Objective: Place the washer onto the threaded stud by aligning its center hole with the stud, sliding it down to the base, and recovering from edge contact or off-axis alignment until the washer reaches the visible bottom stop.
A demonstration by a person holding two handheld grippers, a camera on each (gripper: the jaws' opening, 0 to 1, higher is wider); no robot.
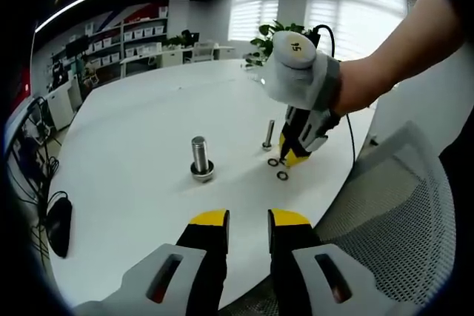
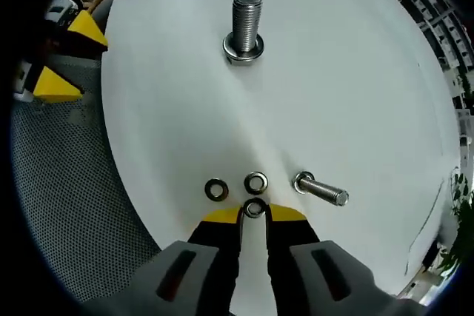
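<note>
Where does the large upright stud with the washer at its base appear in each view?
Left gripper view: large stud stands left of centre, beyond the left gripper.
Right gripper view: it stands at top centre.
Shared landmark: the small stud near loose washers.

White table [image 2: 355, 72]; silver stud [image 2: 246, 24]; yellow-tipped tongs [image 2: 254, 216].

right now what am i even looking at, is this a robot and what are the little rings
No robot: a person holds a two-jaw tool in each hand, each carrying a fisheye camera looking along its jaws. The left gripper hangs open over a white table and sees the right gripper reaching down. On the table stand a large stud with a ring already at its base and a small bolt, plus three washers. The right gripper's jaws sit around one washer; whether they pinch it I cannot tell.
</note>
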